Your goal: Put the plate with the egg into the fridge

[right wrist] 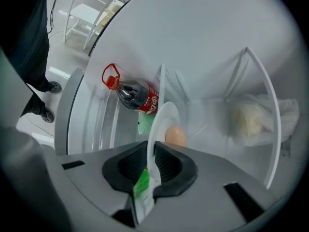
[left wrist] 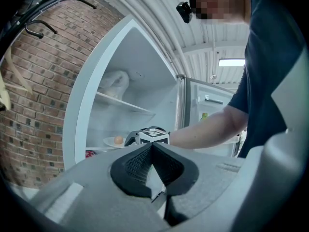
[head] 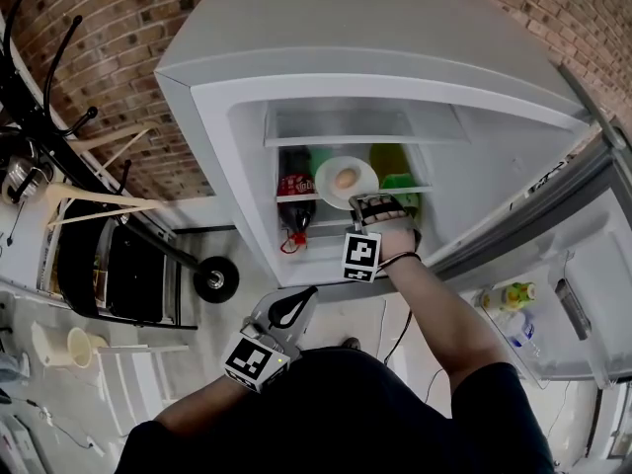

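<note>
Plate (head: 346,181) with egg (head: 345,178) lay face-up on fridge shelf (head: 420,188), directly ahead of right gripper (head: 367,203). Near rim stood between its jaws, which were opening, pads seemingly touching it. Round, so no long axis. Left gripper (head: 299,302) hung low, well apart, jaws together, empty. Likely next: straight pull-back.

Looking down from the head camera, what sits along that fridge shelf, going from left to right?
A cola bottle → white plate with the egg → green packet.
</note>
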`<act>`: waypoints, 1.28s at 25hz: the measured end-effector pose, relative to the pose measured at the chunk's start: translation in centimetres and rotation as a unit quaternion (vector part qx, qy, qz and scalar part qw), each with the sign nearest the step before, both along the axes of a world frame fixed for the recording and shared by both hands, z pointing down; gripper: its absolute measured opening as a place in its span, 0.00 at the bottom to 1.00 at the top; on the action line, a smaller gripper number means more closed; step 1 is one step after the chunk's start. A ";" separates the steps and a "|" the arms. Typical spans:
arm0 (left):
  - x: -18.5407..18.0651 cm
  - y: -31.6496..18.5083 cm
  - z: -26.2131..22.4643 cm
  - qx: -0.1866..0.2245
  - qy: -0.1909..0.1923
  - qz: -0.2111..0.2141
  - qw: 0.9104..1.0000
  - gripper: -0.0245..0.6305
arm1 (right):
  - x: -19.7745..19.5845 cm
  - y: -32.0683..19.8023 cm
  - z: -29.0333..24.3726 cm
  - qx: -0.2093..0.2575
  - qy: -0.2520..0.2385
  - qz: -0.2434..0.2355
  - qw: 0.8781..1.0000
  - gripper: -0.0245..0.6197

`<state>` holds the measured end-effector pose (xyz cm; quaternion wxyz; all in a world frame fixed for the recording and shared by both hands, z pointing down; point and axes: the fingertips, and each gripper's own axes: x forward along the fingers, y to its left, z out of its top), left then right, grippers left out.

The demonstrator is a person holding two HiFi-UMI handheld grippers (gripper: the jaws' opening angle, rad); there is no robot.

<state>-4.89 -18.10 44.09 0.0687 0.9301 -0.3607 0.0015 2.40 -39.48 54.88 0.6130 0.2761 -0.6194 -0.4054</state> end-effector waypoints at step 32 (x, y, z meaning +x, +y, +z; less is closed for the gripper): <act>-0.1 0.5 0.4 -0.004 -0.005 0.000 1.000 0.04 | 0.7 -1.3 0.8 -0.007 -0.010 0.006 1.000 0.30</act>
